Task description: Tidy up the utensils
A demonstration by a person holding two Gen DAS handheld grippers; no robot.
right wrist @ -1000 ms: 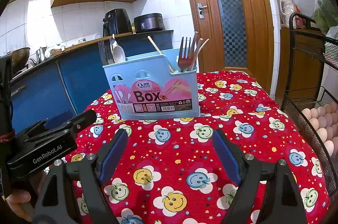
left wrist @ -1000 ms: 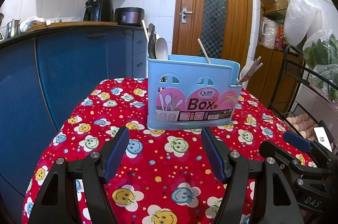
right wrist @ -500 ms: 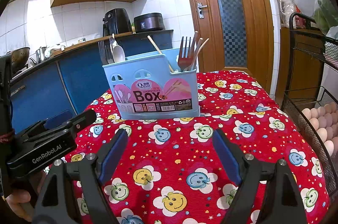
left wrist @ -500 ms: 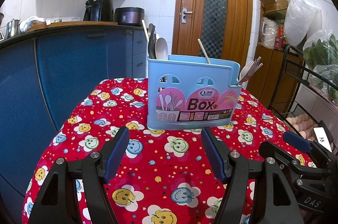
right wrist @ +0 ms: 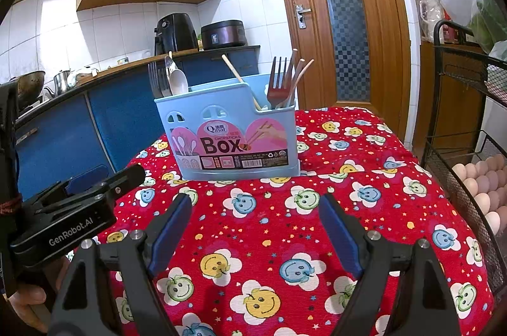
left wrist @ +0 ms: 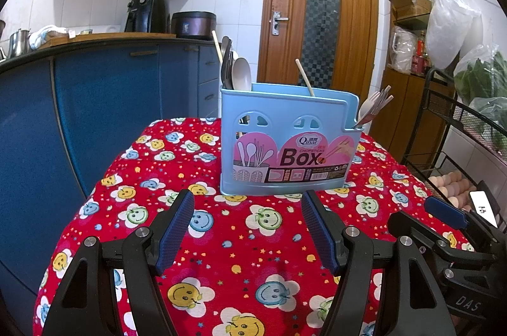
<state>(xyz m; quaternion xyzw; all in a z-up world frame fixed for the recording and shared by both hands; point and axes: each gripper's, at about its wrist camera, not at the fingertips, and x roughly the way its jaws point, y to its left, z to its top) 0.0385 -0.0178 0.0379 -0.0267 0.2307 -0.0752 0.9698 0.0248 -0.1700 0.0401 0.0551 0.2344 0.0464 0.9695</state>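
Observation:
A light blue utensil box (left wrist: 286,142) (right wrist: 233,135) with a pink "Box" label stands upright on the red smiley tablecloth (left wrist: 221,241). Spoons (left wrist: 240,73) (right wrist: 176,81) and forks stick out of its left compartment. A chopstick (left wrist: 304,78) (right wrist: 239,82) leans in the middle. Forks (left wrist: 375,106) (right wrist: 279,82) and chopsticks fill the low right compartment. My left gripper (left wrist: 247,225) hovers open in front of the box, nothing between its blue pads. My right gripper (right wrist: 255,225) is open too, short of the box and empty.
Blue kitchen cabinets (left wrist: 104,101) run along the left with an air fryer (left wrist: 147,11) and cooker on the counter. A wooden door (left wrist: 320,19) stands behind. A black wire rack with eggs (right wrist: 478,177) borders the table's right side. A hand (right wrist: 23,302) holds the left tool.

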